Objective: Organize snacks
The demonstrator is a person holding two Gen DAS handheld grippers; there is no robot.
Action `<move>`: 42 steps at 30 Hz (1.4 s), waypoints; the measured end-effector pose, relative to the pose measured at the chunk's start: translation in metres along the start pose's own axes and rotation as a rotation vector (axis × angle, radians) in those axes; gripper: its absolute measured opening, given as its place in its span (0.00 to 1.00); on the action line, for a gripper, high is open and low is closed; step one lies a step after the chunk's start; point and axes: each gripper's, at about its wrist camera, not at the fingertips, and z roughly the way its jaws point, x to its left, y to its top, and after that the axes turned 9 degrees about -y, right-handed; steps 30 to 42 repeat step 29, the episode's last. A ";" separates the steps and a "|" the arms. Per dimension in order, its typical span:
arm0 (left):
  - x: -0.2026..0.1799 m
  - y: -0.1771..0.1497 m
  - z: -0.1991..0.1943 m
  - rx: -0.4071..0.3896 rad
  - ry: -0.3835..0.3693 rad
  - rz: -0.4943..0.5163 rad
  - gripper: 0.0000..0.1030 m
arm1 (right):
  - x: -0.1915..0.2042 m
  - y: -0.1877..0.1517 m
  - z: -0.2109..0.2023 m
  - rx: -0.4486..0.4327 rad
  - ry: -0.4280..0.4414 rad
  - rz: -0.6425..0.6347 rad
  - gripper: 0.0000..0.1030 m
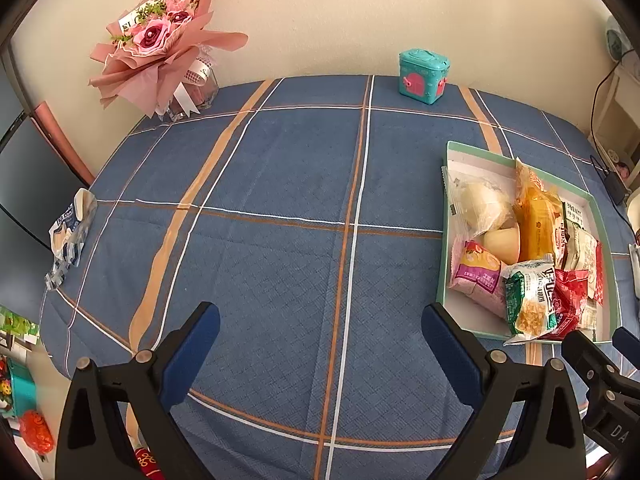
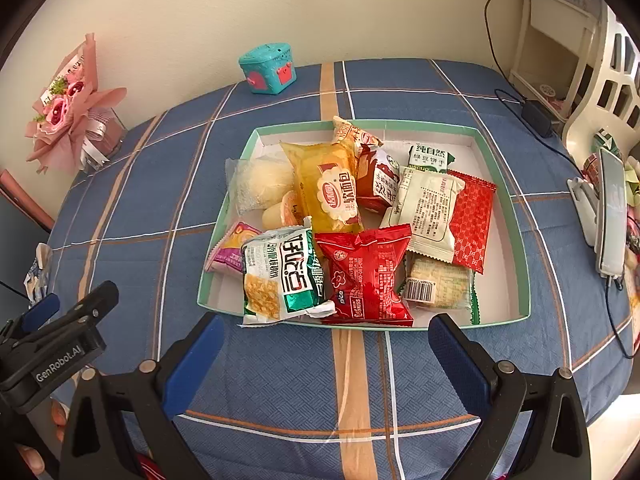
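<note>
Both grippers gape before snack-filled tray

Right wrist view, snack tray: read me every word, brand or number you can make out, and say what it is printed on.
"GenRobot.AI": on the left gripper body.
"nice": on the red packet.
"纯自然": on the green-and-white packet.
"软面包": on the yellow bread packet.
Barcode on the cracker packet: digits too small.
White ingredients packet: text too small.
Green-and-silver packet: stylised characters, not reliably readable.
Bouquet card: blurred here.
</note>
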 end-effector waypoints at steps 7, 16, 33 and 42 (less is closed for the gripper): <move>0.000 -0.001 0.000 -0.005 0.004 0.007 0.98 | -0.002 0.000 0.001 0.007 0.003 0.007 1.00; 0.002 -0.001 -0.001 -0.010 0.012 -0.005 0.98 | -0.004 0.000 0.003 0.013 0.004 0.010 1.00; 0.005 -0.001 -0.002 -0.009 -0.003 -0.036 0.98 | -0.003 -0.001 0.006 0.026 -0.002 0.014 1.00; 0.005 -0.001 -0.002 -0.009 -0.003 -0.036 0.98 | -0.003 -0.001 0.006 0.026 -0.002 0.014 1.00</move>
